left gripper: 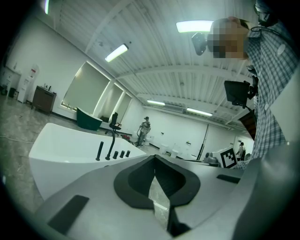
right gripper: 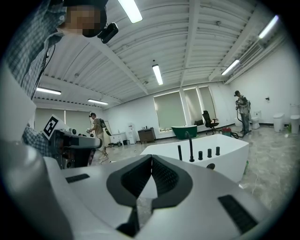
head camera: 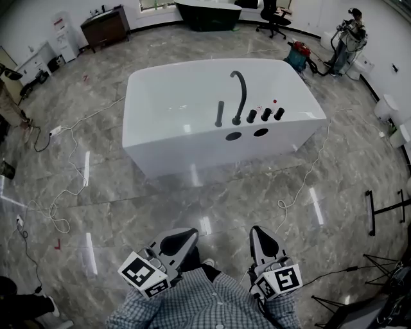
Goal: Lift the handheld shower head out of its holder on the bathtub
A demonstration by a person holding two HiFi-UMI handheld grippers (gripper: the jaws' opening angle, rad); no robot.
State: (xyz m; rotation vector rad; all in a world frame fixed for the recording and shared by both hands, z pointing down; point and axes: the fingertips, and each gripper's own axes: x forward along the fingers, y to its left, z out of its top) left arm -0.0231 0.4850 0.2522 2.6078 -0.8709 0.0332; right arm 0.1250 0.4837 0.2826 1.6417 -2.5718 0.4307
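The white bathtub (head camera: 192,144) stands in the middle of the floor, well ahead of me. On its near rim the black handheld shower head (head camera: 219,114) stands upright in its holder, left of the curved black spout (head camera: 239,95) and three black knobs (head camera: 266,114). My left gripper (head camera: 178,242) and right gripper (head camera: 263,239) are low in the head view, far short of the tub, both shut and empty. The left gripper view shows the shower head (left gripper: 99,151) beyond the shut left gripper (left gripper: 155,160). The right gripper view shows the shower head (right gripper: 179,152) past the shut right gripper (right gripper: 151,158).
White cables (head camera: 64,193) trail over the marble floor left of the tub, and another cable (head camera: 302,186) runs to its right. A teal and red vacuum (head camera: 298,56), a dark green tub (head camera: 207,14), an office chair (head camera: 273,19) and a cabinet (head camera: 104,27) stand behind. Black stands (head camera: 385,212) sit at right.
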